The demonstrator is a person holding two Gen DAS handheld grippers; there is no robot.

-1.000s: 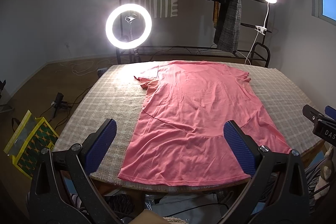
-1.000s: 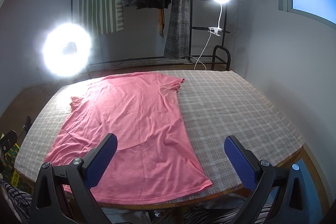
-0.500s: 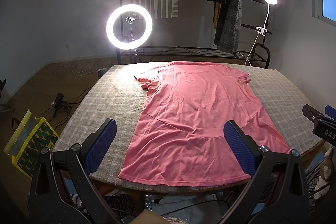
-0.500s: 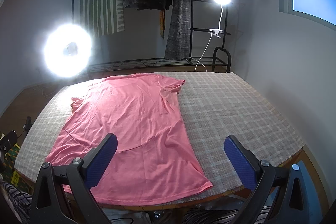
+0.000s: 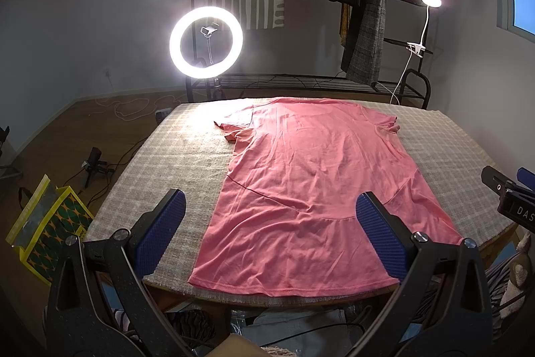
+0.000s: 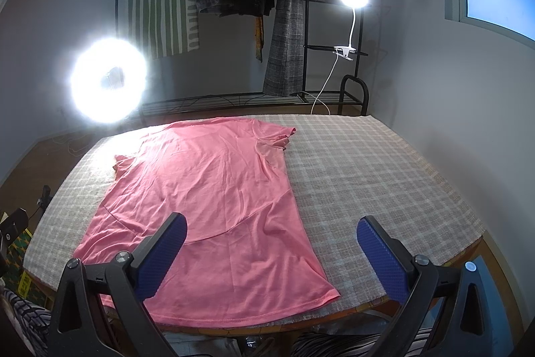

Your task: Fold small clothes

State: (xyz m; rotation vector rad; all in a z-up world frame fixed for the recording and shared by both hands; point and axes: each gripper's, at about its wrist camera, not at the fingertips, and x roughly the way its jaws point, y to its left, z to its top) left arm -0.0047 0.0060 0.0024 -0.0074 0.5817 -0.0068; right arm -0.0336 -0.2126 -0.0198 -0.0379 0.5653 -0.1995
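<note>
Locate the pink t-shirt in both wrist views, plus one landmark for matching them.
Left wrist: pink t-shirt lies flat mid-frame on the checked tablecloth, its hem at the near table edge, right of centre between the open jaws.
Right wrist: pink t-shirt fills the left half of the table, hem nearest the camera, bare cloth to its right.
Shared landmark: ring light behind the table's far left corner.

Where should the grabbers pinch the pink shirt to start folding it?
Probably the near hem corners. The pink shirt lies flat with its hem along the table's near edge. The open left gripper could take the left hem corner, and the open right gripper the right one, each coming in low from the near side.
</note>
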